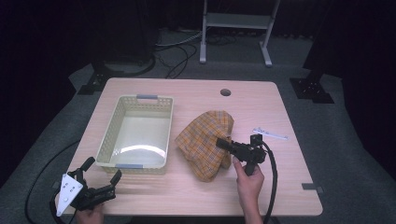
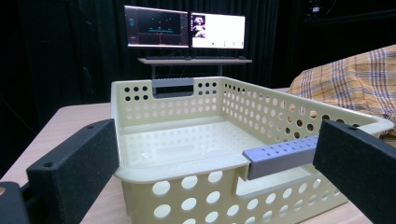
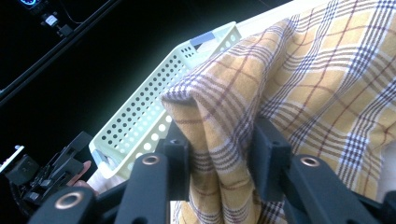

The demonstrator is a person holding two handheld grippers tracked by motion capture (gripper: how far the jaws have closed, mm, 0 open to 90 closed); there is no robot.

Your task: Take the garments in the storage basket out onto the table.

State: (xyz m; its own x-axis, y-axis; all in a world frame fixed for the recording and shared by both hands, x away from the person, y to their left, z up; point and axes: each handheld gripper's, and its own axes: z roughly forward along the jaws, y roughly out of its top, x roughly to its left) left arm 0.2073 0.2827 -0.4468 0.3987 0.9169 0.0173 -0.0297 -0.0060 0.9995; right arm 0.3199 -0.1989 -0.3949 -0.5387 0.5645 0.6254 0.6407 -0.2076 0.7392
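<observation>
While left tongs [image 1: 102, 171] gape, right tongs [image 3: 219, 149] pinch bunched plaid cloth [image 1: 205, 140] beside perforated basket [image 1: 105, 144].

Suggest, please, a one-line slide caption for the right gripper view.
Right gripper with a bunched fold of yellow plaid cloth between its jaws, the cream perforated basket behind.

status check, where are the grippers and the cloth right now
Right gripper jaws on either side of a fold of the plaid cloth. Left gripper open, facing the empty basket. Table between cloth and basket unobstructed.
</observation>
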